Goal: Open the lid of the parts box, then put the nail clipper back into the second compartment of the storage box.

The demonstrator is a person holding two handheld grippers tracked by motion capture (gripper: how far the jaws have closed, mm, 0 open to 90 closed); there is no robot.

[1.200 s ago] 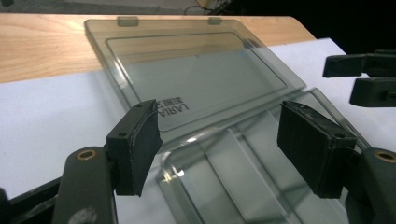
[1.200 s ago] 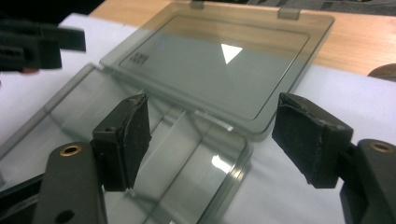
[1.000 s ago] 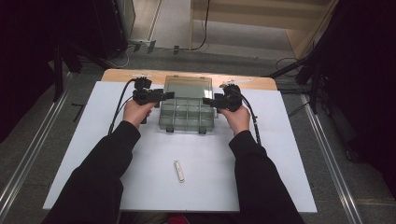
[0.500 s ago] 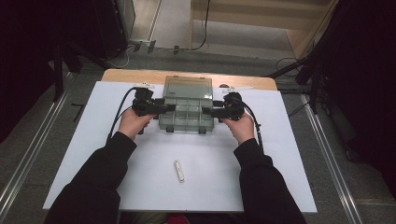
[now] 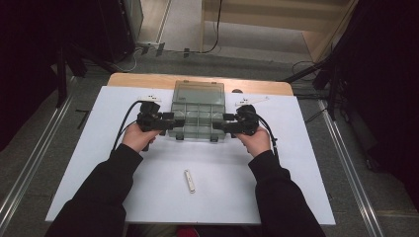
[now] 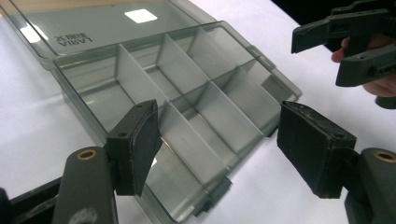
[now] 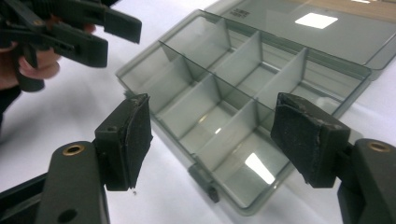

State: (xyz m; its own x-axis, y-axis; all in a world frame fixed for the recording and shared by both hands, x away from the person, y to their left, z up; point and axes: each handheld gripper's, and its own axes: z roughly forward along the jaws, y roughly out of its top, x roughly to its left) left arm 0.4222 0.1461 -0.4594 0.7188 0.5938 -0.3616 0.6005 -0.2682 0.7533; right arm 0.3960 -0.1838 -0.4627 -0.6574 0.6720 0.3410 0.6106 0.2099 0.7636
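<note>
A smoky clear compartment box [image 5: 197, 118] lies open in the middle of the white table top, its lid [image 5: 198, 92] flat behind it. Its compartments [image 6: 187, 93] look empty. My left gripper [image 5: 173, 122] is at the box's near left corner and my right gripper [image 5: 221, 123] at its near right corner, both pointing inward. In the left gripper view the left gripper [image 6: 219, 144] stands open, its jaws straddling the box's front edge with nothing clamped. In the right gripper view the right gripper [image 7: 212, 130] is open in the same way over the box [image 7: 243, 88].
A small white stick-like piece [image 5: 188, 180] lies on the white sheet [image 5: 99, 163] near the person, between the forearms. A wooden table edge [image 5: 148, 79] runs behind the lid. Each gripper view shows the opposite gripper [image 6: 355, 42] [image 7: 70, 32] across the box.
Both hands have drawn back toward the person along the box's sides, from beside the lid hinge to the box's front corners. The box and the white piece have not moved.
</note>
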